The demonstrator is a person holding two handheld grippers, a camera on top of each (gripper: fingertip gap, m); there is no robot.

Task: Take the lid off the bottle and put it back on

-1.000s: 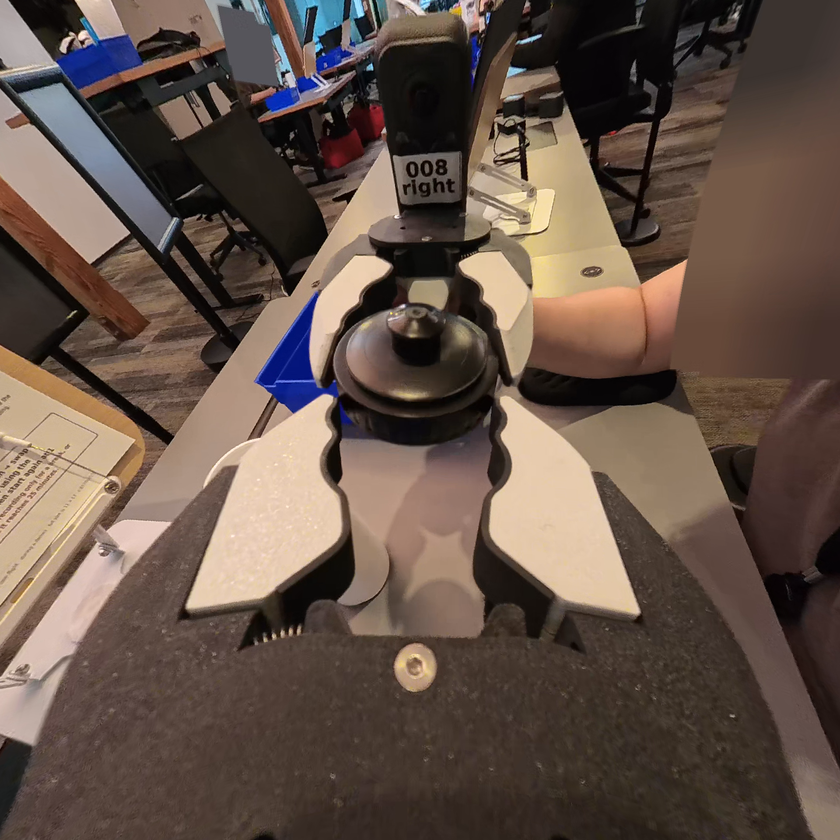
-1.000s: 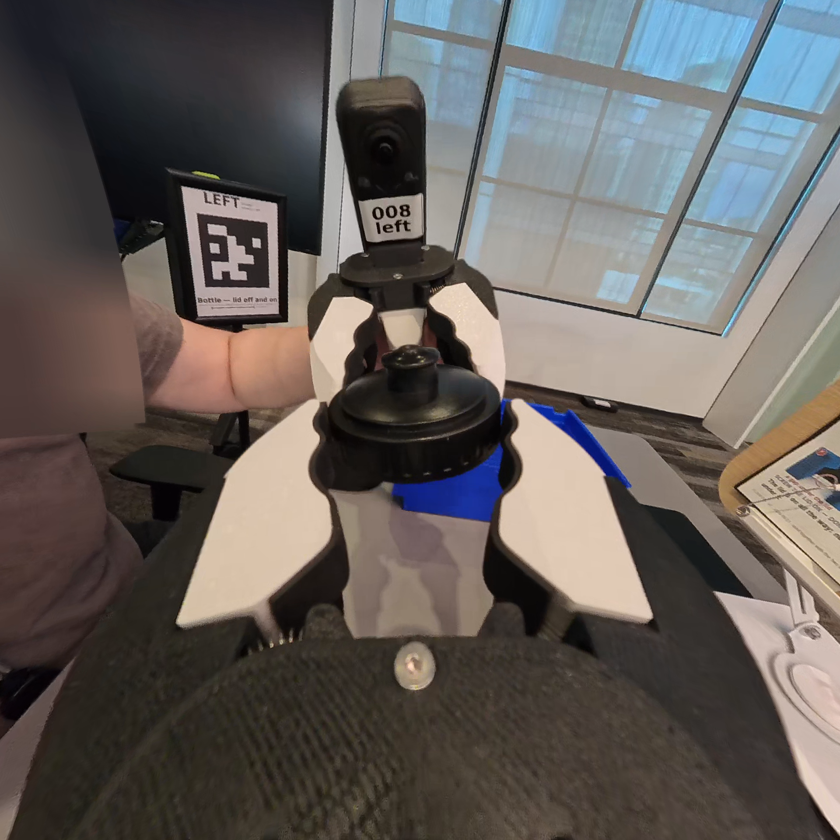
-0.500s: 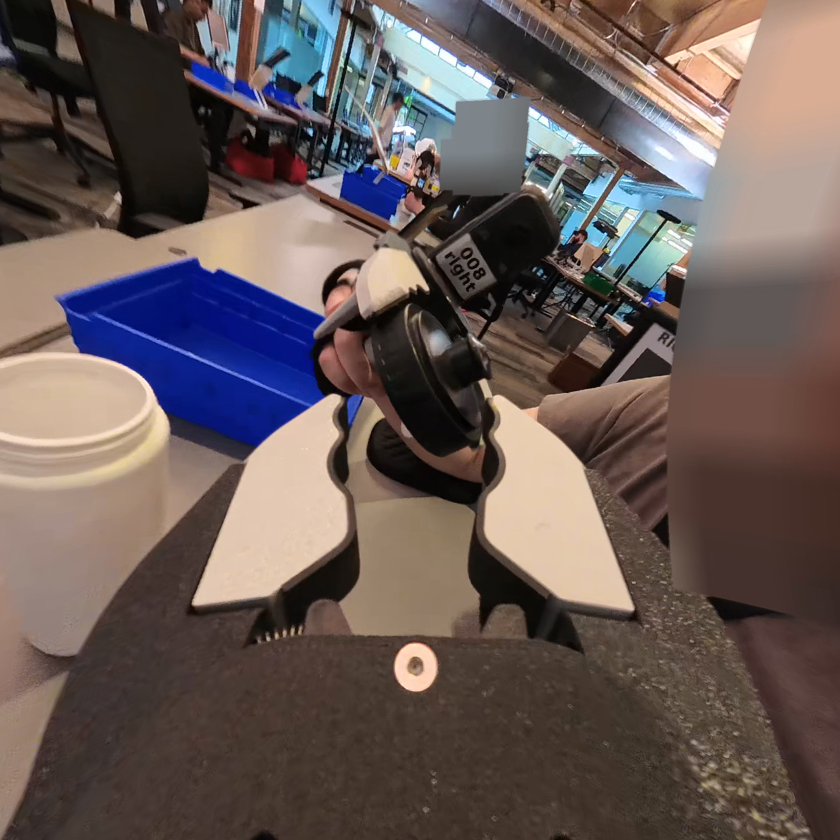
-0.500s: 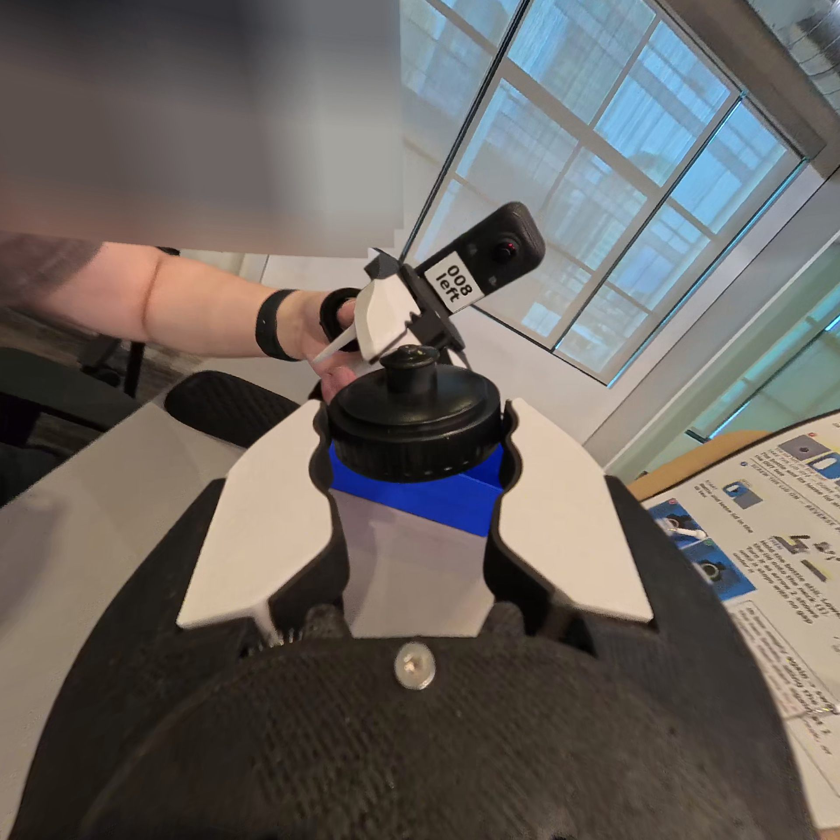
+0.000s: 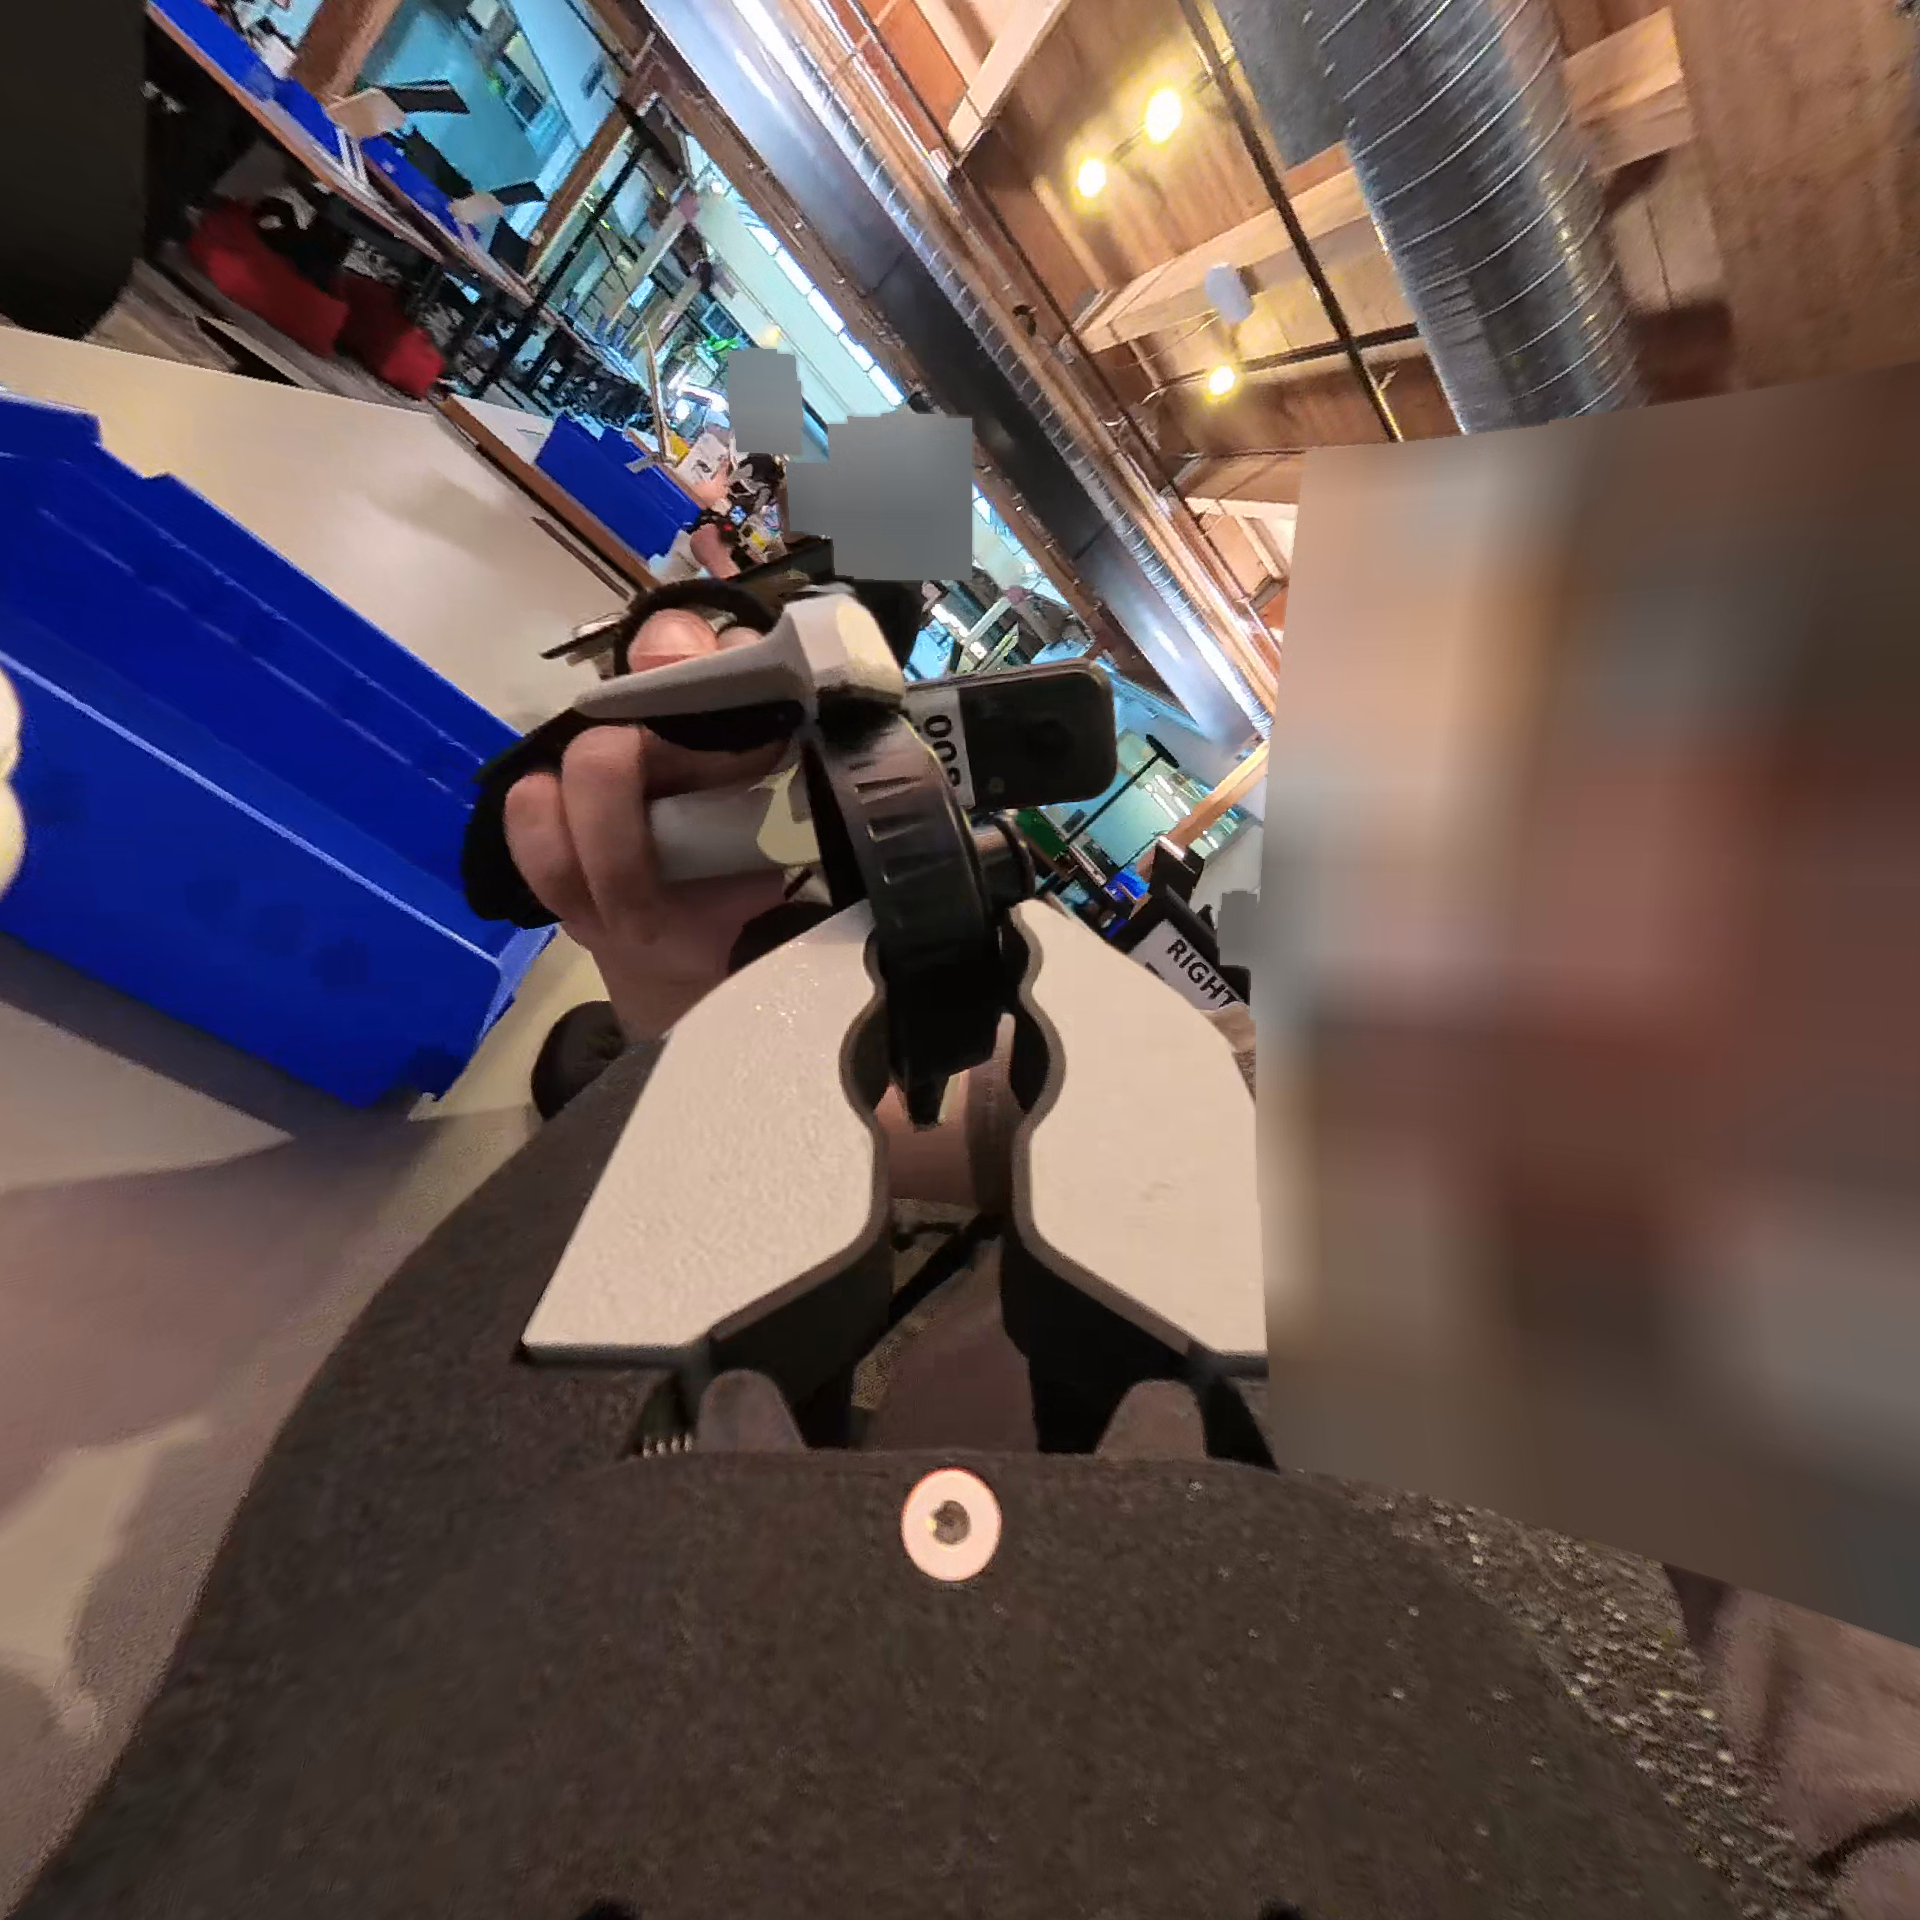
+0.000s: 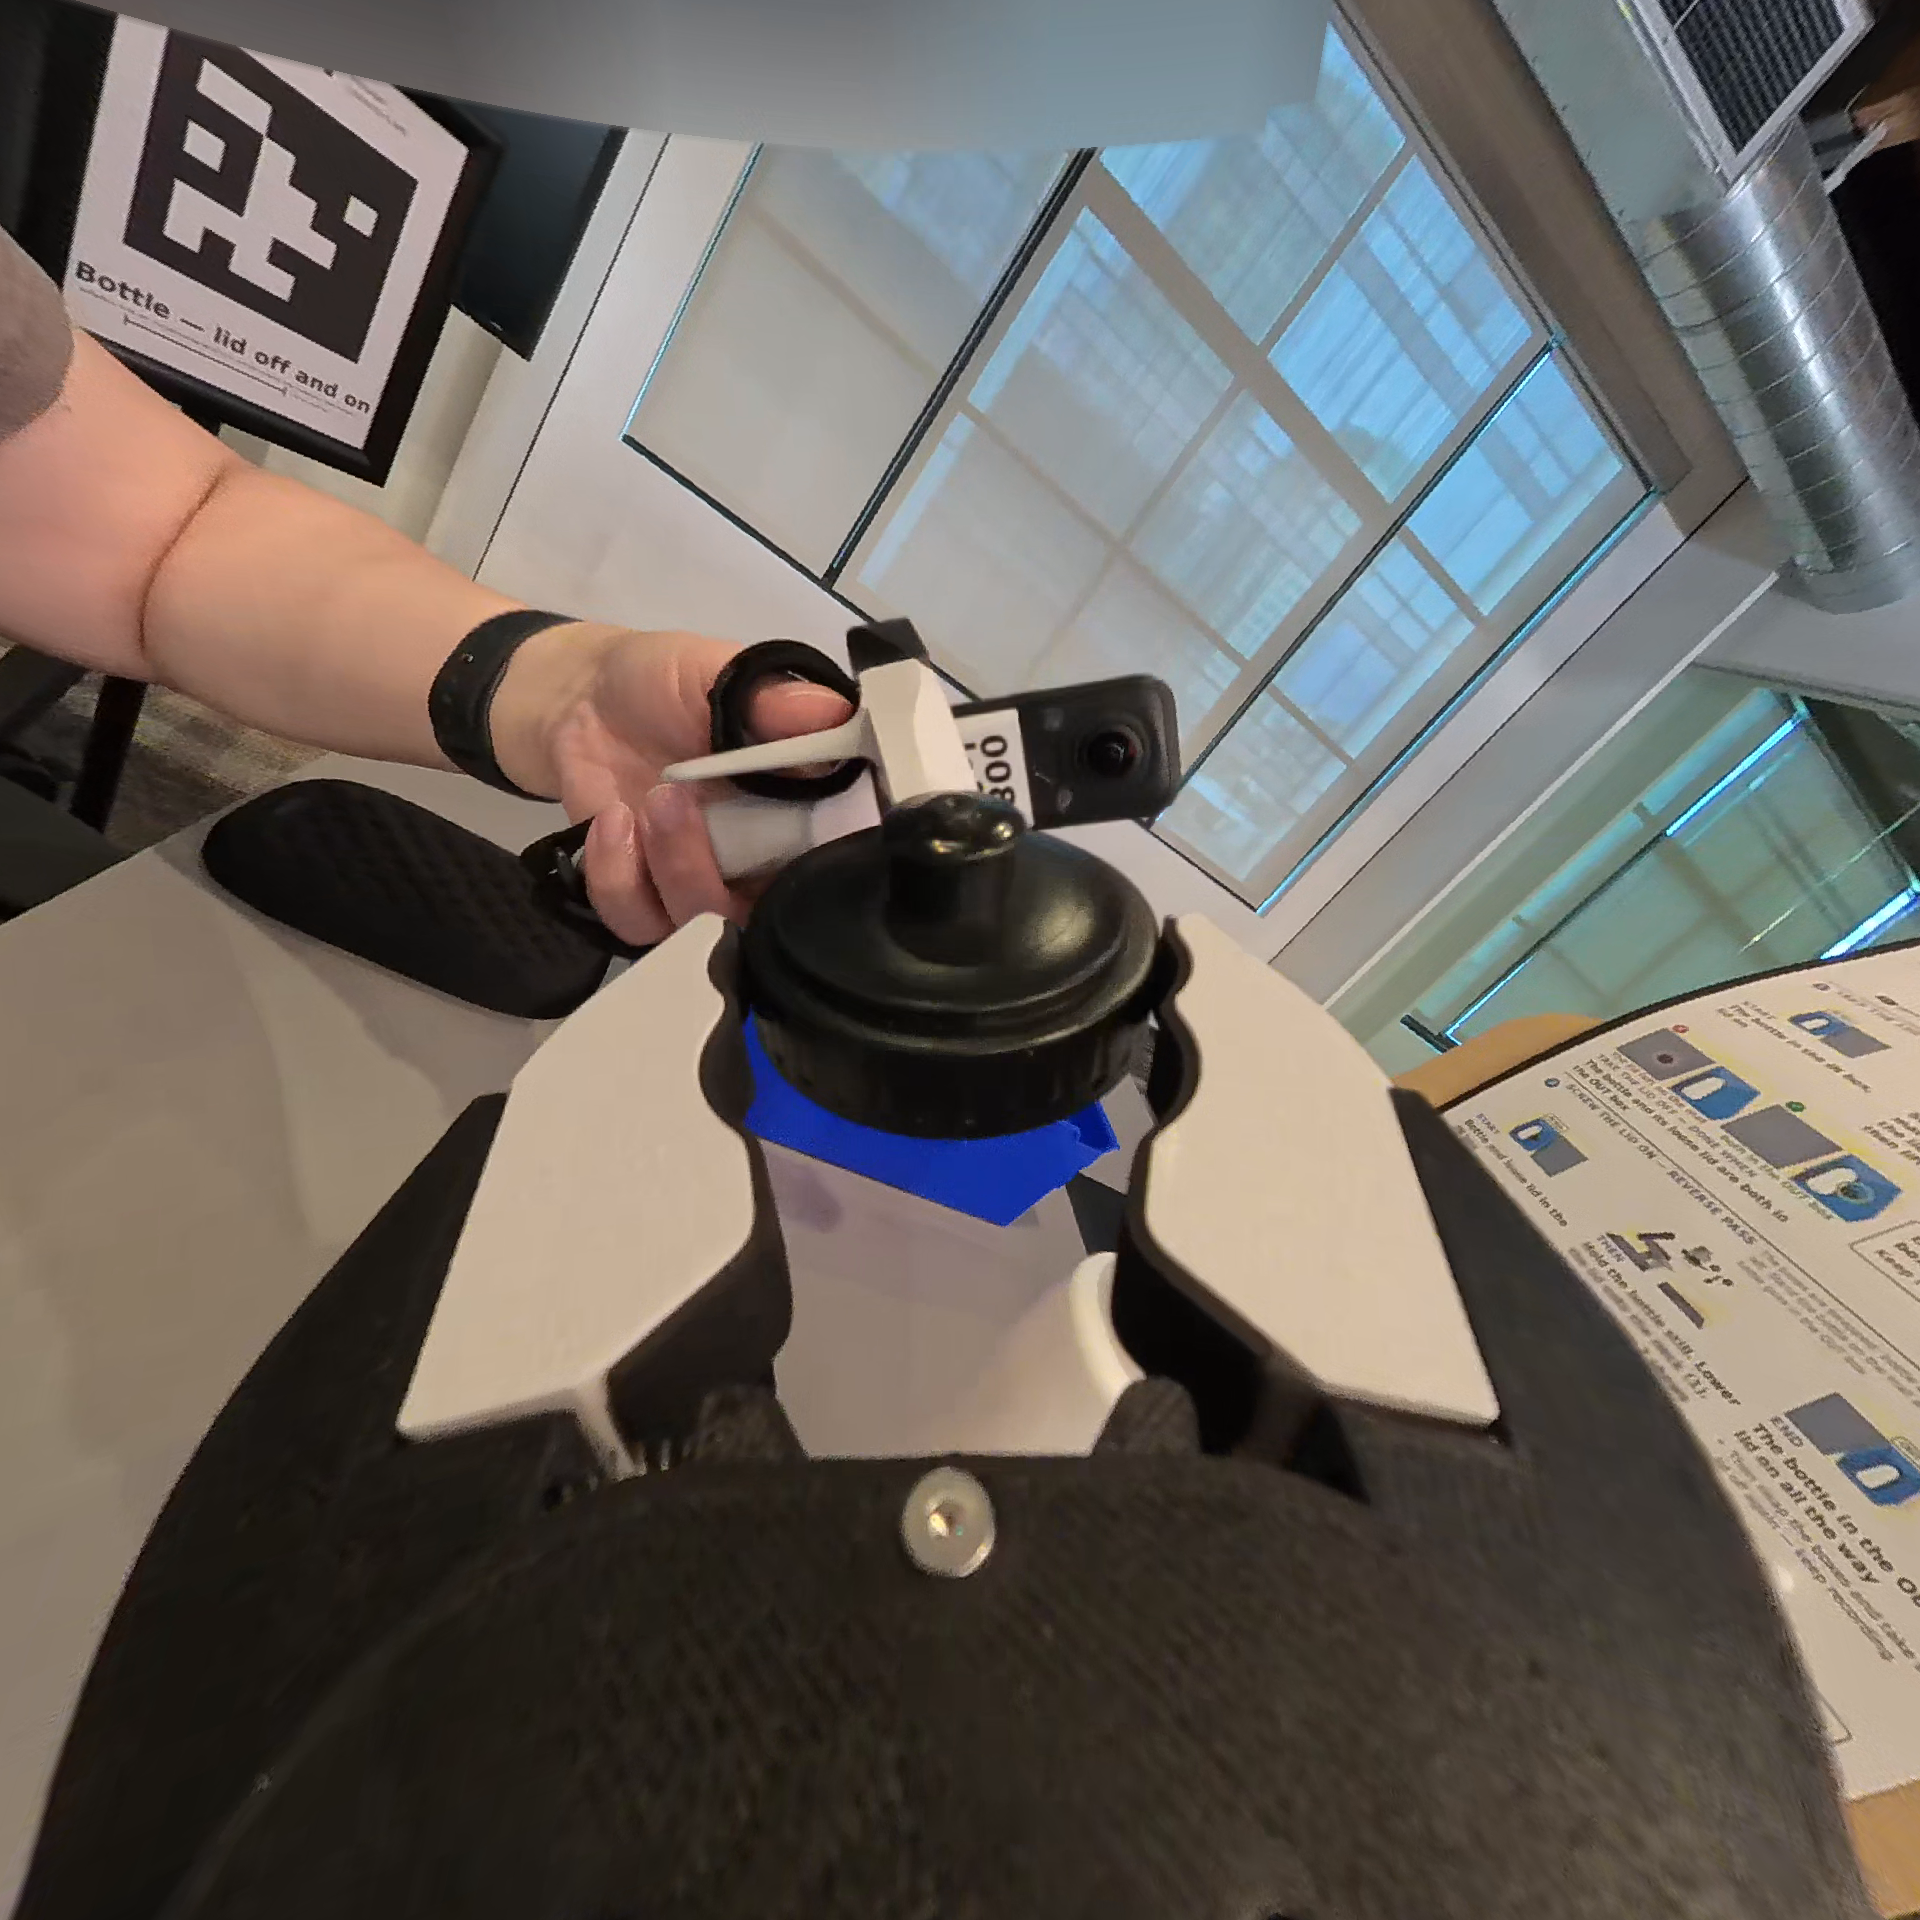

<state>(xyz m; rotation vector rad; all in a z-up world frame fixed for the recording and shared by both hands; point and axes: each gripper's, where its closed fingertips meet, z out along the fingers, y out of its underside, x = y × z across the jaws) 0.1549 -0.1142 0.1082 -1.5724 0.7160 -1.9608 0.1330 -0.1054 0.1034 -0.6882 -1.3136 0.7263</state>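
The right gripper (image 6: 951,1023) is pinching the black lid (image 6: 948,982) in midair, off its bottle, above the surface (image 6: 208,1091); the left gripper (image 5: 940,1023), jaws narrowly spread, is bracketing its rim; refitting remains.

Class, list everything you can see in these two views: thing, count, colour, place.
lid: one, black, held in the right gripper
bottle: one, white, left edge of the left wrist view
bin: one, blue, on the table
table: one, grey
pad: one, black, on the table
instruction sheet: one, white, far right
sign: one, black-and-white, background
right gripper: white fingers, shut on lid
left gripper: white fingers flank the lid's edge, grip unclear
left hand, right hand: holding grippers
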